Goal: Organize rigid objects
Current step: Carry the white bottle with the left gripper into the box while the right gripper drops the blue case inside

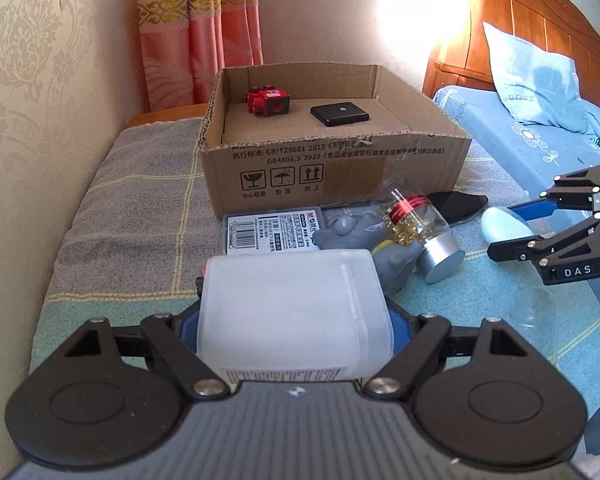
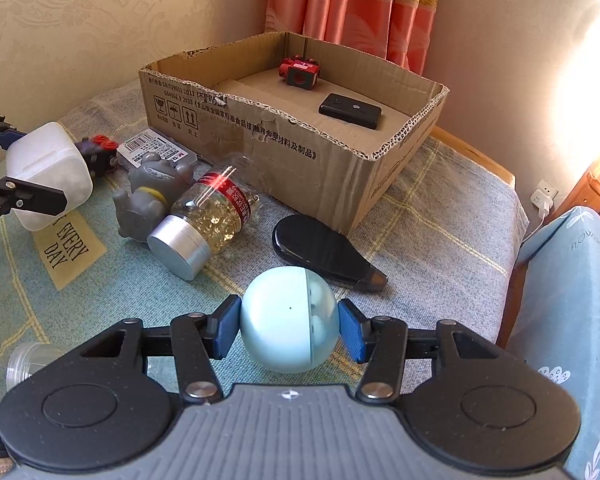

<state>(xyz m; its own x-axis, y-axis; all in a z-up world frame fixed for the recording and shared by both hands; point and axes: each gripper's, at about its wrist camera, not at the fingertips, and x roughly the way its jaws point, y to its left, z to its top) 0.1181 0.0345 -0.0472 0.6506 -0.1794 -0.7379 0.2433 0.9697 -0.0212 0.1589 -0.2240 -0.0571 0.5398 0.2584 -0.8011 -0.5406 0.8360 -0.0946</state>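
Observation:
My left gripper (image 1: 294, 320) is shut on a frosted white plastic box (image 1: 294, 308), held above the cloth; it also shows in the right wrist view (image 2: 48, 176). My right gripper (image 2: 290, 326) is shut on a pale blue egg-shaped case (image 2: 290, 320), seen from the left wrist view (image 1: 504, 226) too. An open cardboard box (image 1: 332, 160) stands ahead, holding a red cube gadget (image 1: 266, 102) and a flat black device (image 1: 339, 114).
On the checked cloth lie a grey cat figurine (image 2: 148, 196), a clear bottle of gold capsules with a silver cap (image 2: 204, 220), a black oval case (image 2: 320, 248), a barcoded flat box (image 1: 272, 232) and a small clear jar (image 2: 28, 360). A bed with a blue pillow (image 1: 536, 76) is at the right.

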